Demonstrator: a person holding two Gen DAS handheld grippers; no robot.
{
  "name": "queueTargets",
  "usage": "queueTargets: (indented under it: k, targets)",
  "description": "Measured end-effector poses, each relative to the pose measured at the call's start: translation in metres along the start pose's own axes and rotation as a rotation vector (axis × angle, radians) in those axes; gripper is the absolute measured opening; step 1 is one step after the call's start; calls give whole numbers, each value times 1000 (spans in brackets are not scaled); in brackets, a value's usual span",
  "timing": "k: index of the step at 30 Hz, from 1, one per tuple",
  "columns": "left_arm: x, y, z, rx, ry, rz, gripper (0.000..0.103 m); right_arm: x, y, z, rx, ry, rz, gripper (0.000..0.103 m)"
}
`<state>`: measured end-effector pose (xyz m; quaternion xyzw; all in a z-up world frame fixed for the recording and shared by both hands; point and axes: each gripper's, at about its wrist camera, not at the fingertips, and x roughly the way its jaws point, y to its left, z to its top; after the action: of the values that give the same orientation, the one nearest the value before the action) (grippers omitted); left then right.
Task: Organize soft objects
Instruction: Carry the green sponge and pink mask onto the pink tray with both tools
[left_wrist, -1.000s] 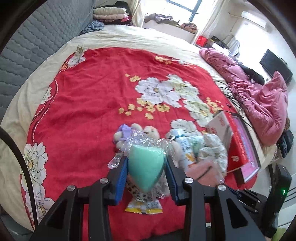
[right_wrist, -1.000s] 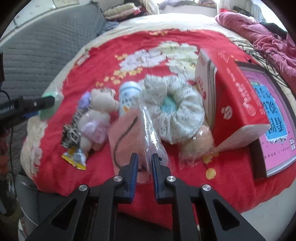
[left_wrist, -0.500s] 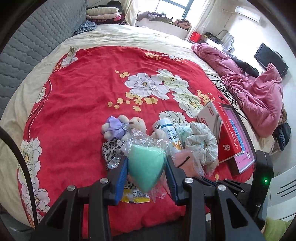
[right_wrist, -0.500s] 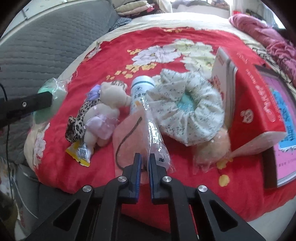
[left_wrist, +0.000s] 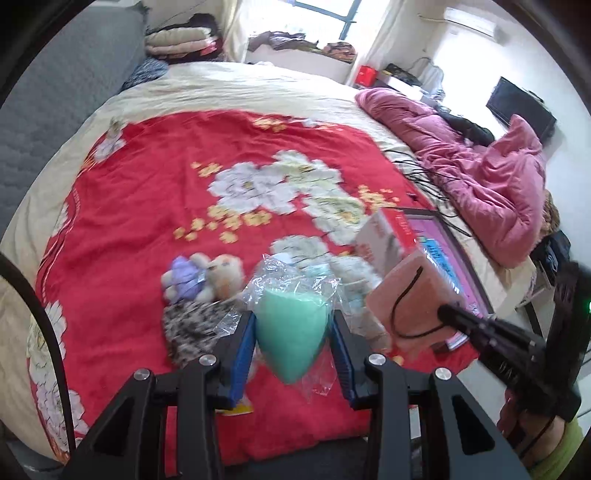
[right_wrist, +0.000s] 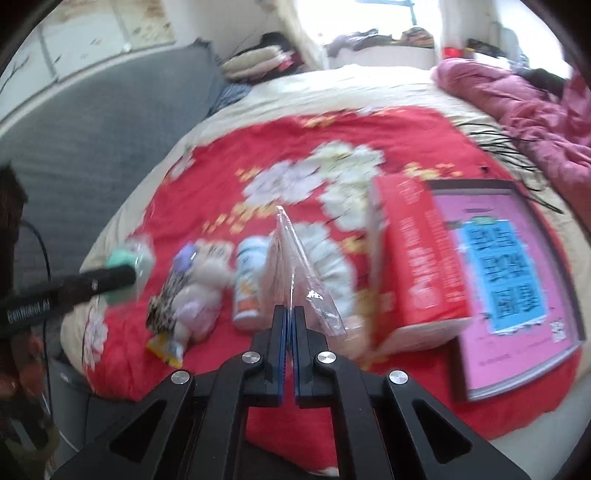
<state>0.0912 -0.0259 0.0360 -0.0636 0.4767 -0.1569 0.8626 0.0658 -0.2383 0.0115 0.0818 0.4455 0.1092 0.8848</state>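
Note:
My left gripper (left_wrist: 291, 336) is shut on a green sponge in a clear bag (left_wrist: 291, 332), held above the near edge of the red floral bedspread (left_wrist: 155, 192). My right gripper (right_wrist: 290, 314) is shut on a clear bag holding a pink sponge (right_wrist: 295, 258), lifted off the bed; it shows in the left wrist view (left_wrist: 410, 299) at the right. A small plush bear (right_wrist: 207, 273) with a purple bow and a leopard-print cloth (right_wrist: 162, 306) lie on the bedspread below.
A white bottle (right_wrist: 249, 280), a floral scrunchie (right_wrist: 328, 262), a red box (right_wrist: 417, 258) and a pink-covered book (right_wrist: 506, 277) lie near the bed's front edge. A pink quilt (left_wrist: 491, 177) and black cables (left_wrist: 424, 166) lie at the right. A grey headboard (right_wrist: 103, 129) is at the left.
My right gripper closed on the pink sponge's bag and lifted it off the bed. My left gripper rose slightly with the green sponge.

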Motion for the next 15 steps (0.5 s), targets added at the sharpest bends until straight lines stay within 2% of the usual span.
queueTargets:
  k: [7, 15]
  targets:
    - [9, -55, 11, 65, 1, -44, 40, -38, -66, 17, 84, -83, -99, 2]
    - [32, -124, 17, 145, 28, -93, 40, -51, -152, 18, 188, -89, -197, 2]
